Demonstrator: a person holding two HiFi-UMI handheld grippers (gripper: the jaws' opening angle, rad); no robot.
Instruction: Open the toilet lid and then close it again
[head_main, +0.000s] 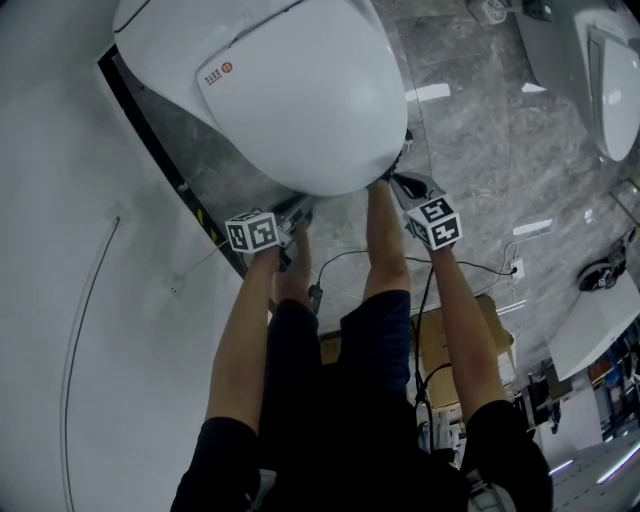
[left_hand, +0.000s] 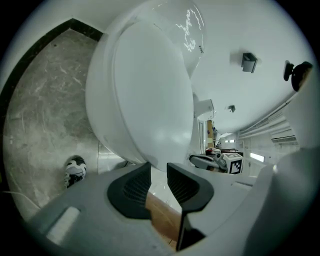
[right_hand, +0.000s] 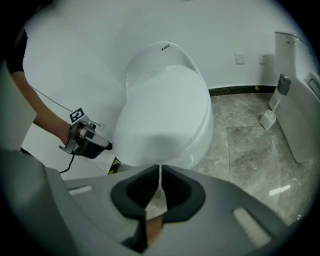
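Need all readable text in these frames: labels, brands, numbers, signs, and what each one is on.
Nothing is legible enough to quote.
Sticker on the toilet lid: red round logo plus small print, too small to read.
Dark marks at the toilet's back top: too small to read.
Left marker cube, right marker cube: black-and-white square patterns, no words.

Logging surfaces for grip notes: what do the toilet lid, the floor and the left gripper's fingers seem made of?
Toilet lid: smooth glossy white with soft highlights, likely hard plastic, possibly ceramic. Floor: polished grey veined stone or stone-look tile, showing bright light reflections. Fingers, seen in the left gripper view: matte black, finely ribbed, probably rubber.
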